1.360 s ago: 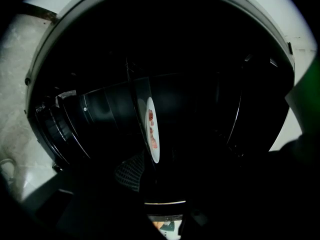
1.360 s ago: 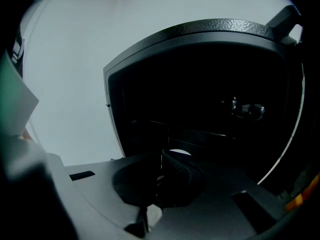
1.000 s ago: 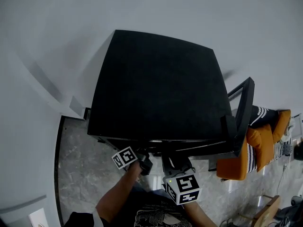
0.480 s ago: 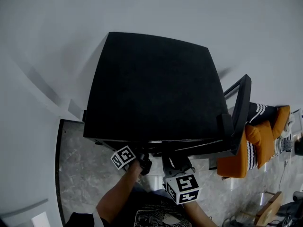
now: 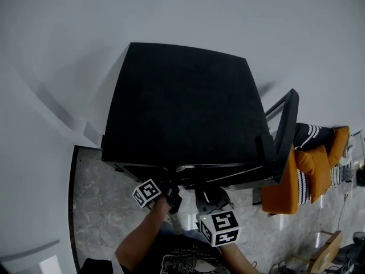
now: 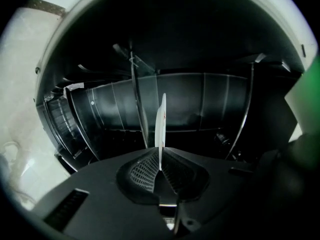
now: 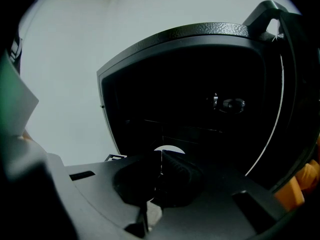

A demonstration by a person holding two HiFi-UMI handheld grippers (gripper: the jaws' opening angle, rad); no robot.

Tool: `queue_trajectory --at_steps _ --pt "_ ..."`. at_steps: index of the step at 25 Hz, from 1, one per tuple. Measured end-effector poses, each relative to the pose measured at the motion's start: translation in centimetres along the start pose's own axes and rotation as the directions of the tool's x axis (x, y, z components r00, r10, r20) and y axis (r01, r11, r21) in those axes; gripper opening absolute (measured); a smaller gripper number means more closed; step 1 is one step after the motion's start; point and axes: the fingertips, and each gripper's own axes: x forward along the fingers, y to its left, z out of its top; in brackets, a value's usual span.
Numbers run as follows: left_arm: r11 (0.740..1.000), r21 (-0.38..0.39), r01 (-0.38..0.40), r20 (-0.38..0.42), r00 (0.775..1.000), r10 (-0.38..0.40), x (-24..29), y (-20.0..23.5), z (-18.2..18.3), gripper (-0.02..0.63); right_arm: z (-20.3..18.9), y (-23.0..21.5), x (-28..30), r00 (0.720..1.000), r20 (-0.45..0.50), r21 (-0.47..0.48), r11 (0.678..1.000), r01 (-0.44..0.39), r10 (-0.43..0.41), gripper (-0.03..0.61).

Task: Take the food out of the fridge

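Observation:
From above, the black fridge [image 5: 182, 113] stands with its door [image 5: 283, 135] swung open to the right. Both grippers reach into its front opening. My left gripper [image 6: 160, 166] has just been closing, and its jaws now pinch a thin white sheet-like thing [image 6: 160, 124] that stands edge-on between the pads; what food it is I cannot tell. Dark shelves and wire racks [image 6: 75, 129] lie behind it. My right gripper [image 7: 161, 166] has its jaws together on a thin white piece [image 7: 169, 149], whose rounded top shows above the pads. In the head view only the marker cubes and gripper bodies show: left gripper [image 5: 173, 197], right gripper [image 5: 210, 197].
An orange seat [image 5: 285, 190] with a striped cloth [image 5: 311, 136] stands just right of the open door. Grey marbled floor [image 5: 91, 198] lies in front of the fridge and a pale wall [image 5: 57, 50] behind and to the left. The person's forearm [image 5: 140, 238] is below.
The head view has shifted a little, so the fridge sits slightly more to the left. Both grippers stay at the fridge opening; the left marker cube has rolled slightly.

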Motion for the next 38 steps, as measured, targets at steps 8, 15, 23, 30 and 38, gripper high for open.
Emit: queue_trajectory --at_steps 8,15,23,30,38 --pt "0.999 0.004 0.053 0.022 0.998 -0.053 -2.5 -2.5 -1.3 0.023 -1.3 0.8 -1.4 1.0 0.006 0.021 1.0 -0.018 0.018 0.023" --pt "0.997 0.005 0.081 0.051 0.995 -0.081 -5.7 -4.2 -3.9 0.023 -2.7 1.7 -4.3 0.998 0.02 0.016 0.998 -0.053 0.053 0.023" --pt "0.991 0.025 0.132 0.113 0.985 -0.134 -9.6 -6.7 -6.6 0.023 -4.1 2.4 -7.5 0.994 0.052 -0.004 0.996 -0.093 0.093 0.022" --pt "0.972 0.014 0.234 0.159 0.959 -0.233 -13.0 -10.6 -9.2 0.023 -5.1 3.5 -10.2 0.988 0.076 -0.001 0.99 -0.138 0.138 0.023" --pt "0.978 0.053 0.2 0.193 0.959 -0.207 -16.7 -11.8 -12.2 0.023 -6.3 4.1 -12.8 0.978 0.106 -0.006 0.984 -0.178 0.178 0.023"
